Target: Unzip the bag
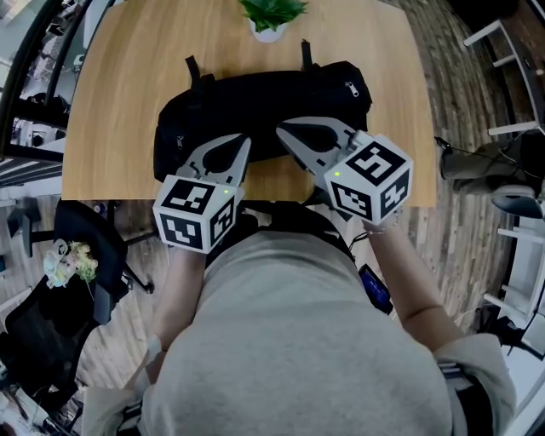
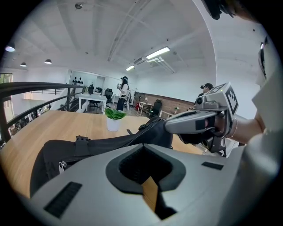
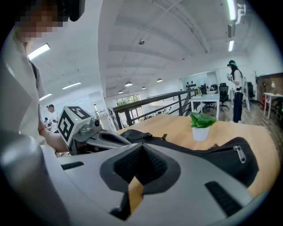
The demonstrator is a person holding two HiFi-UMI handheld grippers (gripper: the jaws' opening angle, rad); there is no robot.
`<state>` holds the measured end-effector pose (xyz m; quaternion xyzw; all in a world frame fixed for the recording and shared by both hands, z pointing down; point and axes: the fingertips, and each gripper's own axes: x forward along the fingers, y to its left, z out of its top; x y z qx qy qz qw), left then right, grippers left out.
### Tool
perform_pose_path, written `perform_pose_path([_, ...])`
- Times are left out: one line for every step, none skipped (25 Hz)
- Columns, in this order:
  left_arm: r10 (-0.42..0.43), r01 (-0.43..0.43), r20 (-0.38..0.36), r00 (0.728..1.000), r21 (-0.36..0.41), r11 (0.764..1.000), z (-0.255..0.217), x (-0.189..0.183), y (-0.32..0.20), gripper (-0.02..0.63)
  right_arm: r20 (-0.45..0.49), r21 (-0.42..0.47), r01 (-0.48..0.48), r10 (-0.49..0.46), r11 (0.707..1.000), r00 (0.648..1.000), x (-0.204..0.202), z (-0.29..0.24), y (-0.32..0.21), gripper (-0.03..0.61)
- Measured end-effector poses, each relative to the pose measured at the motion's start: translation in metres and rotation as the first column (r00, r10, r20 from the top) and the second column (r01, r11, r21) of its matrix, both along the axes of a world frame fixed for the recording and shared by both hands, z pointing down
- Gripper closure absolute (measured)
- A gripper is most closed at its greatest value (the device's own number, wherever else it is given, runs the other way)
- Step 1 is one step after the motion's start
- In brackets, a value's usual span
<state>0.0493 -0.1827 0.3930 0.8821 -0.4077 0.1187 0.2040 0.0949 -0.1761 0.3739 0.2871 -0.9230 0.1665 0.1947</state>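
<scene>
A black bag (image 1: 264, 106) lies lengthwise across the wooden table (image 1: 128, 77), with a metal zip pull (image 1: 351, 87) near its right end. Another pull (image 2: 62, 166) shows at its left end in the left gripper view. My left gripper (image 1: 244, 141) is shut and empty, and hovers over the bag's near side, left of centre. My right gripper (image 1: 283, 130) is also shut and empty, its tip just right of the left one, above the bag's middle. In the left gripper view the jaws (image 2: 143, 146) point over the bag (image 2: 101, 145). From the right gripper (image 3: 140, 146) the bag (image 3: 221, 154) and its pull (image 3: 239, 153) show.
A small potted plant (image 1: 271, 17) stands at the table's far edge, behind the bag. The near table edge (image 1: 255, 197) runs under my grippers. An office chair (image 1: 51, 315) stands on the floor at the left, and white furniture legs (image 1: 511, 85) at the right.
</scene>
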Motion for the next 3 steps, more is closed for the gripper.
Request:
perform_pose_path([-0.001, 0.001, 0.001, 1.0, -0.002, 1.0, 0.0011, -0.0009, 0.0009, 0.597, -0.001, -0.001, 0.003, -0.003, 1.0, 1.0, -0.0008, 0.0, 0.0, 0.572])
perform_pose_path([-0.003, 0.003, 0.001, 1.0, -0.004, 1.0, 0.002, -0.0023, 0.0018, 0.597, -0.002, -0.002, 0.006, -0.006, 1.0, 1.0, -0.002, 0.0001, 0.0001, 0.572])
perform_pose_path([-0.005, 0.005, 0.002, 1.0, -0.006, 1.0, 0.003, -0.0039, 0.0026, 0.597, -0.003, -0.003, 0.009, -0.009, 1.0, 1.0, -0.0034, 0.0003, 0.0003, 0.572])
